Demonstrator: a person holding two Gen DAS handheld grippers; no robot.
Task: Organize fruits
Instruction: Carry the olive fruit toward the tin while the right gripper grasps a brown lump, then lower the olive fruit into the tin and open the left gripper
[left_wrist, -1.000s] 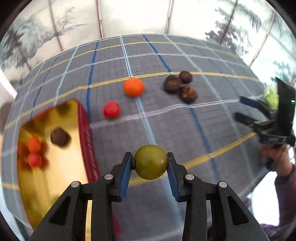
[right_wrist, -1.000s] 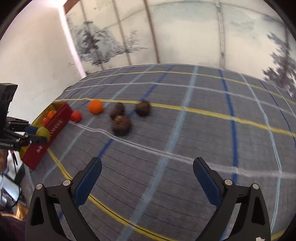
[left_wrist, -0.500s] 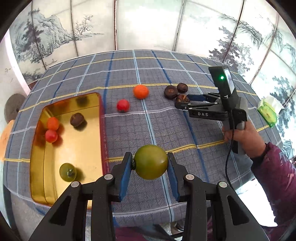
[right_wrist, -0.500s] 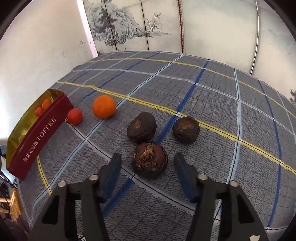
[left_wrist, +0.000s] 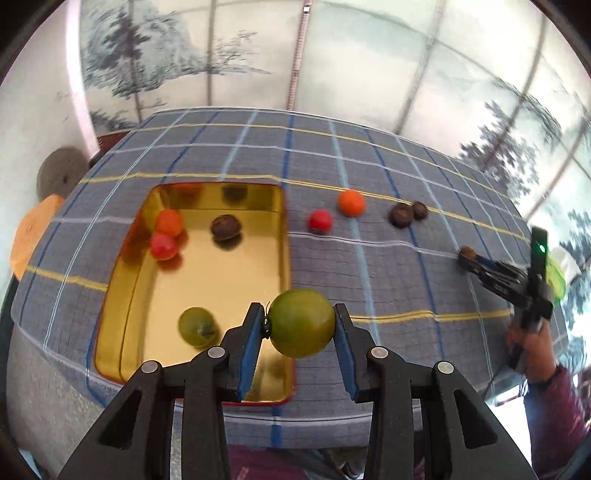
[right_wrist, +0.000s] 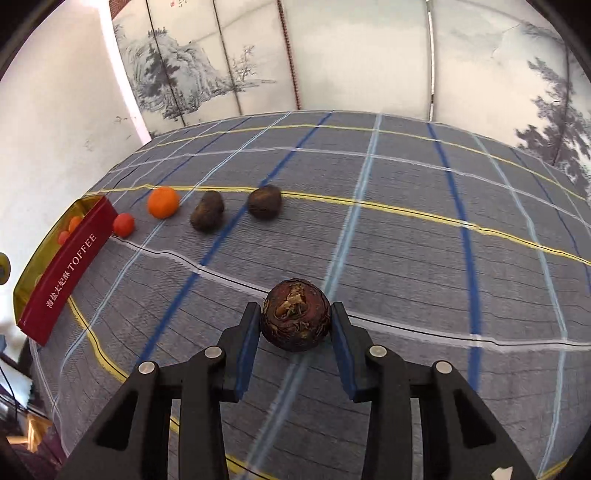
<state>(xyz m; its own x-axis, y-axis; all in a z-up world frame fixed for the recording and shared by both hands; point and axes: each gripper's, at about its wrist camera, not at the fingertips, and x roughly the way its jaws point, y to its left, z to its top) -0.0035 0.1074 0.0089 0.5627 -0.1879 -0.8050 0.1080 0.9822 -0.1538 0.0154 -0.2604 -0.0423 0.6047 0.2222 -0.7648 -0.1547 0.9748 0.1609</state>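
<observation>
Green tomato (left_wrist: 301, 322), stem end facing left, is pinched in the left gripper (left_wrist: 299, 332) angled down over the gold tin's (left_wrist: 284, 236) right edge. Right gripper (right_wrist: 294, 326), also tilted down, is closing its jaws on a brown water chestnut (right_wrist: 295, 319) above the plaid tablecloth (right_wrist: 406, 240).

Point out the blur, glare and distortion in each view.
Left wrist view: motion blur smears the painted screen and the right gripper; the gold tin mirrors its fruit. Right wrist view: sharper, brown fruit crisp; fisheye bends the plaid tablecloth lines.

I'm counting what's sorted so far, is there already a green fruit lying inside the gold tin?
Yes, one green fruit lies in the near end of the gold tin, apart from the second green fruit held in the left gripper.
</observation>
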